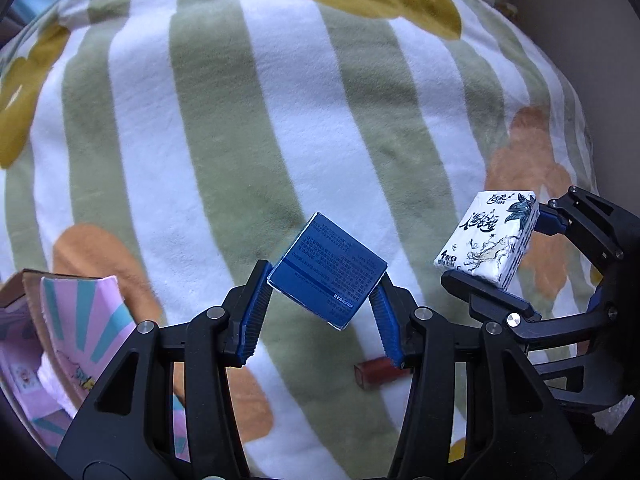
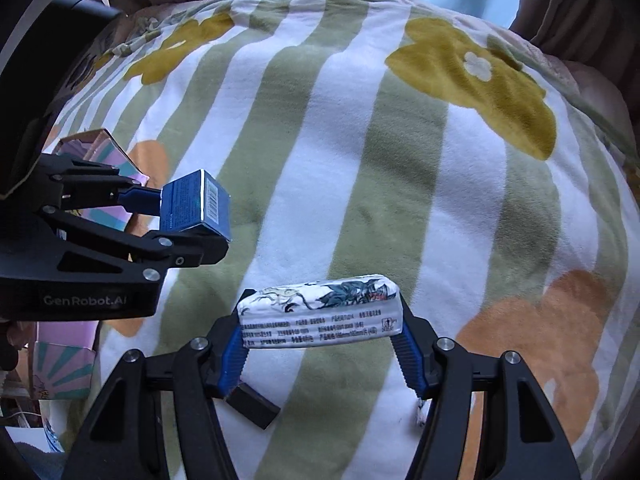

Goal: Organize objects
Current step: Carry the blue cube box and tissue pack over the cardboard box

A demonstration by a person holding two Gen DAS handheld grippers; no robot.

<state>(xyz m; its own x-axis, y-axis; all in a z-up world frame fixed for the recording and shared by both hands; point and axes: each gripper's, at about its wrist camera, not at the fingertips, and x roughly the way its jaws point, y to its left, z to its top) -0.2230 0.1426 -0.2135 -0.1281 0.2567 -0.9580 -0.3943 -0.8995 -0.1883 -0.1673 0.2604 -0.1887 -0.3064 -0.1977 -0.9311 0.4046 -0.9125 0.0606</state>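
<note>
1. Left hand-held gripper (image 1: pixel 326 276) is clamped on a small blue carton (image 1: pixel 326 266), held up above the striped fleece blanket (image 1: pixel 224 128). The carton sits tilted, caught across two opposite faces near its lower corner, most of it standing proud of the blue ribbed pads (image 1: pixel 256 312).
2. Judgement: the carton is stiff card, light, with sharp edges. Its glossy faces may slide on the pads and the skewed hold could let it pivot. A flat grip across two parallel faces, nearer the middle, would be safer.
3. Right hand-held gripper (image 2: pixel 320 326) grasps a pocket tissue pack (image 2: pixel 320 312) by its two short ends, also lifted clear of the blanket, to the right of the carton.
4. Judgement: the pack is soft, very light, film-wrapped. It bows slightly between the pads, so it gives under squeeze; an end-to-end hold is workable, but a hold across the narrower width would deform it less. Not fragile.
5. On the blanket below the carton lies a reddish-brown lipstick-like tube (image 1: pixel 380 370); whether it is a lipstick I cannot tell.
6. A pink box with teal rays (image 1: pixel 68 344), open at the top, stands on the blanket left of the carton, likely the place for the items.
7. A dark rectangular block (image 2: pixel 253 406) lies on the blanket beneath the tissue pack.
</note>
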